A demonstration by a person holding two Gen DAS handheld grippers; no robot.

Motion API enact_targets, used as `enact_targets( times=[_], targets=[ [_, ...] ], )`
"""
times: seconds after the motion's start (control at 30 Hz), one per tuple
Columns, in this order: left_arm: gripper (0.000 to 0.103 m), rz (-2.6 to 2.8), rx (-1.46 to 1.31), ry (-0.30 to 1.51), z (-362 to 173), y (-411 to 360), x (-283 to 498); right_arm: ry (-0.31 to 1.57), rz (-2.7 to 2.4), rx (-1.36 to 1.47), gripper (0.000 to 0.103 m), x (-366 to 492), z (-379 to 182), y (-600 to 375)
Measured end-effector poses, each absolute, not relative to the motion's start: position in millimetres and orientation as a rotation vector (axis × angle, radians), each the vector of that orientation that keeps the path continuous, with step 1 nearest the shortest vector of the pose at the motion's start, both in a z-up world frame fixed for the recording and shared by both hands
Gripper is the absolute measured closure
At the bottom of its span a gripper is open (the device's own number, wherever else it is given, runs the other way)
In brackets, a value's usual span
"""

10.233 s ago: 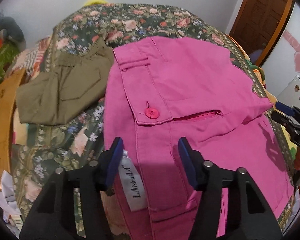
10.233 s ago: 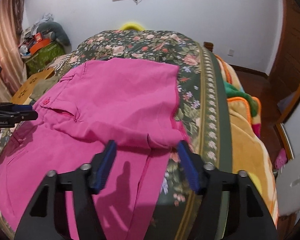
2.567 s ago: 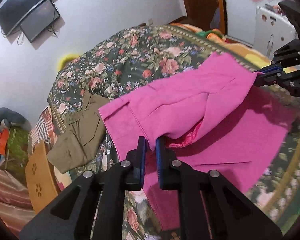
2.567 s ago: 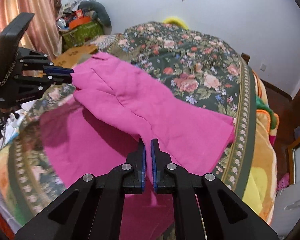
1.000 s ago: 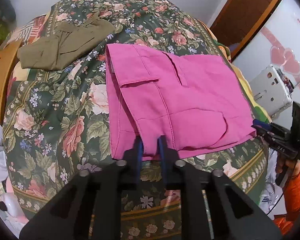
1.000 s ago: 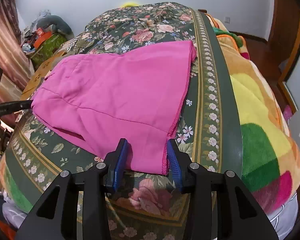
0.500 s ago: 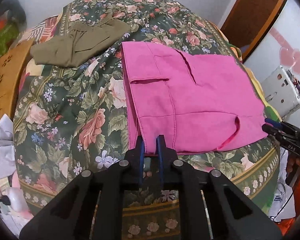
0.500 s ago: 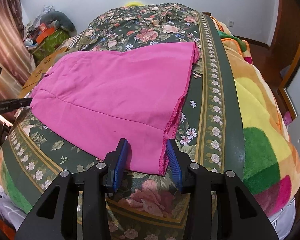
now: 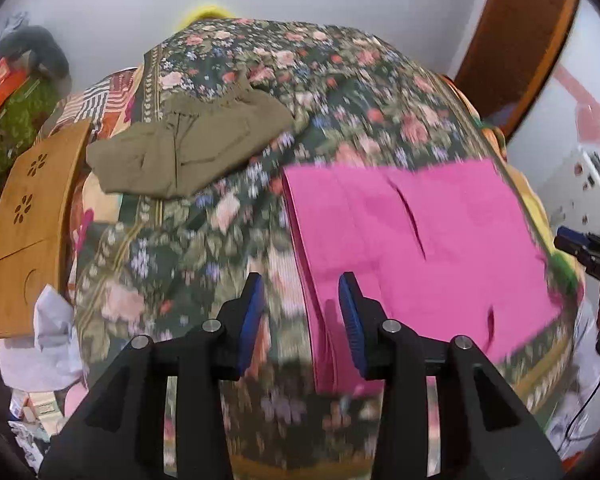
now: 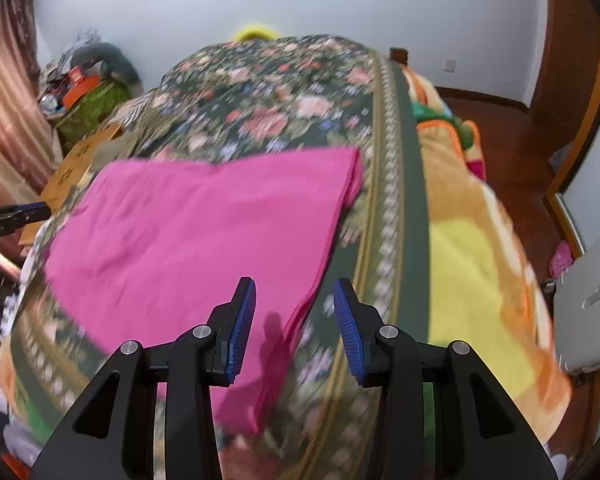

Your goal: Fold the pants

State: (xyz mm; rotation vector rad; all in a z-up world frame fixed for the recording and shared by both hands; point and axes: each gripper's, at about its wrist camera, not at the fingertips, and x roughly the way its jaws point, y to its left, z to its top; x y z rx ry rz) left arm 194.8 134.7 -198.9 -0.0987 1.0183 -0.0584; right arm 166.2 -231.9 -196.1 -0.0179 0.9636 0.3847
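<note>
The pink pants (image 9: 412, 248) lie folded flat on the floral bedspread (image 9: 180, 248), near the bed's front edge. They also show in the right wrist view (image 10: 196, 236). My left gripper (image 9: 302, 314) is open and empty, above the folded stack's left edge. My right gripper (image 10: 294, 320) is open and empty, above the stack's right front corner. The right gripper's tip shows at the right of the left wrist view (image 9: 580, 244), and the left gripper's tip at the left of the right wrist view (image 10: 16, 216).
Folded olive-green pants (image 9: 188, 148) lie at the back left of the bed. A wooden board (image 9: 24, 220) leans at the bed's left side. An orange and yellow blanket (image 10: 472, 248) covers the bed's right side. Clutter (image 10: 84, 84) sits against the far wall.
Both grippers have opened and let go of the pink pants, which now lie folded on the bed. Both have pulled back and tilted up a little.
</note>
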Motion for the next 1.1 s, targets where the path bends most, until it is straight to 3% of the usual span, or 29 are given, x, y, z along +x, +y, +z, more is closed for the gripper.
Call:
enact_targets(
  times=[0.4,0.63,0.67,0.73,0.77,0.87,1.1],
  targets=[
    [0.064,-0.074,-0.277,1.087,-230.7,144.1,290.1,0.986,0.341,0.026,0.066,269.9,-220.0,-234.1],
    [0.064,-0.127,-0.355,1.155,-263.1,137.9,296.3,1.062,0.384,0.091,0.066,310.5,-255.0,-227.3],
    [0.064,-0.127,-0.341,1.148,-263.2,135.6,294.5,1.069,0.395,0.110,0.069,312.0,-260.0,-226.5],
    [0.069,-0.135,-0.314,1.137,-261.8,130.4,292.0,1.044,0.402,0.110,0.089,309.3,-262.8,-223.5],
    [0.077,-0.144,-0.312,1.135,-261.3,128.4,291.3,1.032,0.400,0.091,0.093,307.4,-262.3,-220.7],
    [0.088,-0.137,-0.245,1.113,-256.9,120.0,288.2,1.000,0.403,0.032,0.097,301.5,-259.5,-214.0],
    [0.085,-0.049,-0.135,1.079,-260.4,114.1,278.9,0.981,0.352,-0.079,0.099,303.8,-260.0,-209.2]
  ],
)
